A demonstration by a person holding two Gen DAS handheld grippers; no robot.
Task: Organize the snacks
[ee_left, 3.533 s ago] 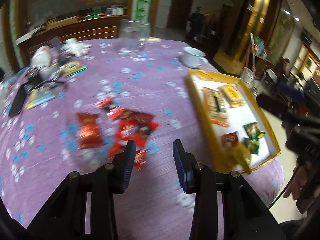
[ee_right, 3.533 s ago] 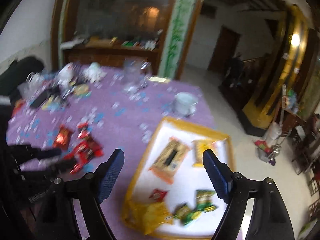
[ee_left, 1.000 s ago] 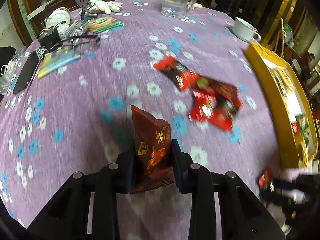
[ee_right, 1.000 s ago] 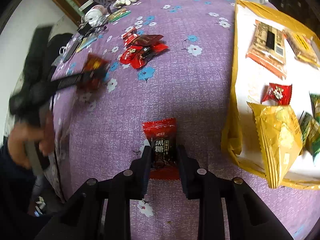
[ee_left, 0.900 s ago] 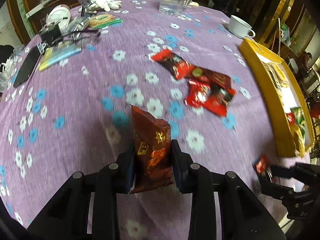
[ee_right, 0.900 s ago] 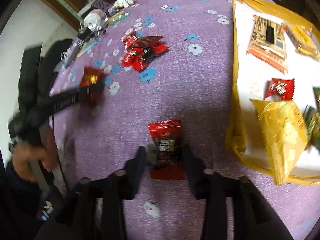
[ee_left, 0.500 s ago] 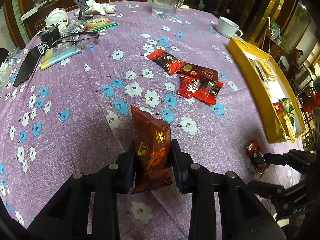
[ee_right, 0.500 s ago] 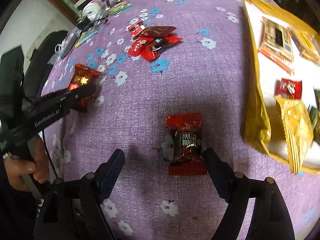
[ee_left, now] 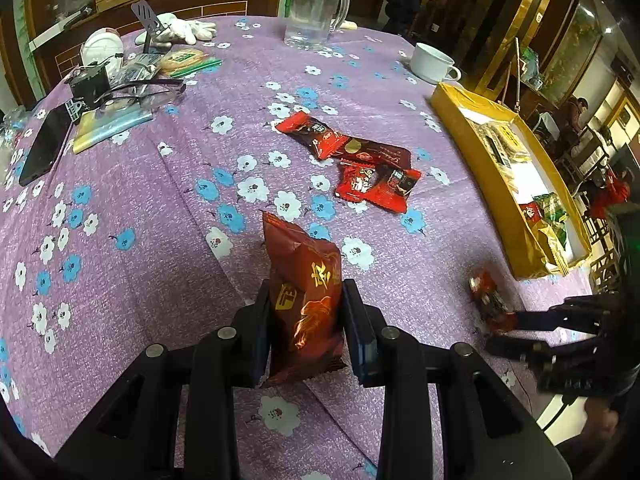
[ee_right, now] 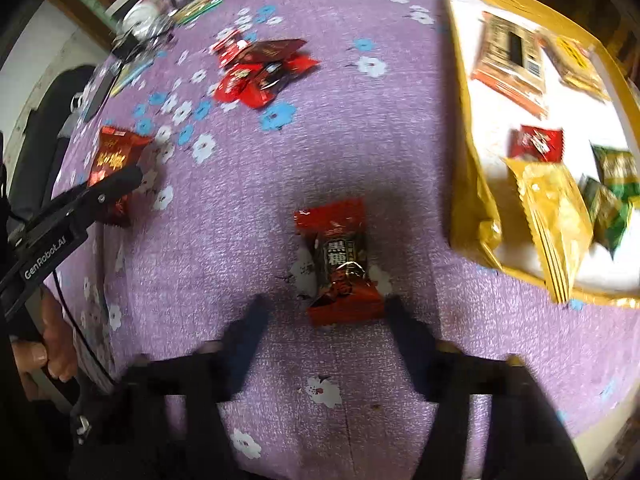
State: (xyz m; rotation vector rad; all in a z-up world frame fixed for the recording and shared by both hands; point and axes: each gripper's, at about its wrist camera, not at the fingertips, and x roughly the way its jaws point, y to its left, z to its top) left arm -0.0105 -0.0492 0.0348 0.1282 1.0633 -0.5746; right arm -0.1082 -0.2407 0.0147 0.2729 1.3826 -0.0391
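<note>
Dark-red snack bag (ee_left: 306, 300) pinched in left gripper (ee_left: 307, 312); right gripper (ee_right: 324, 312) spread around red candy (ee_right: 340, 264).

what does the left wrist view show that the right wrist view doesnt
Only the left wrist view shows the clear glass water jug, the white ceramic cup and the black phone, plus the left tool shut on the dark red foil snack bag.

Only the right wrist view shows the yellow tray's white floor plainly, with the gold foil packet, and the open right tool around the red black-sugar candy without gripping it.

Both show the purple flowered tablecloth, the pile of red wrappers and that candy.
</note>
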